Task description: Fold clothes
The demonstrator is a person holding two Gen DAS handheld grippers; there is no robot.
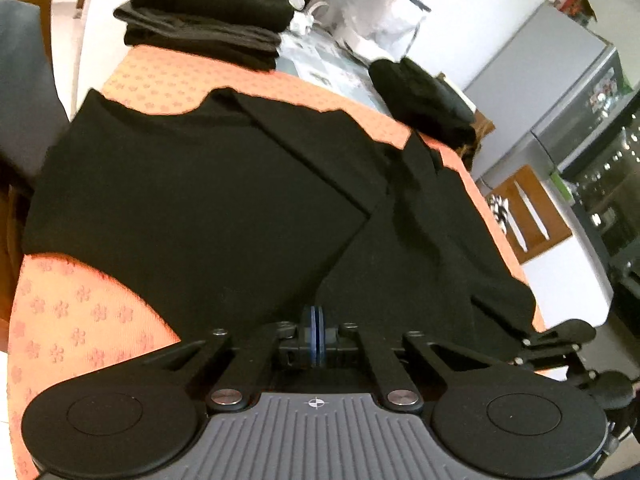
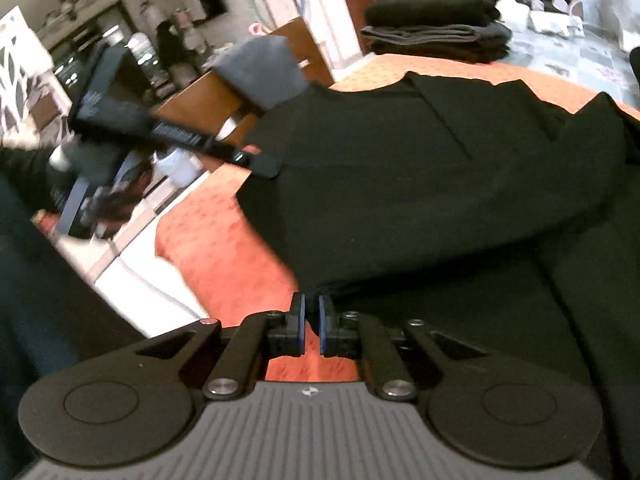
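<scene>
Black garment (image 1: 192,200) is lying spread across the orange flower-print cloth (image 1: 80,312) covering the worktop. One side panel is folded in over the body, leaving a diagonal edge running across the middle; the far-right part is sitting bunched and wrinkled near the worktop's right edge.

Left claw (image 1: 316,334) is sitting at the garment's near hem, blue pads pressed together with no visible gap. Fabric is right at the tips, but whether any is caught between them I cannot tell.

Right claw (image 2: 311,322) is sitting at the near-left corner of the garment (image 2: 420,184), fingers standing slightly apart with a narrow gap showing orange cloth (image 2: 224,248) underneath. Tips are just at the hem, nothing visibly pinched.

In the right wrist view the left claw's body (image 2: 120,112) is showing motion-blurred at the garment's left edge, tip touching or just over the fabric.

Stack of folded dark clothes (image 1: 204,16) is sitting at the far end of the worktop, well apart from the garment. Another loose black pile (image 1: 424,96) is lying at the far right, just beyond the orange cloth. Wooden chair (image 1: 528,212) is standing off the right side, fridge (image 1: 560,80) behind it.
</scene>
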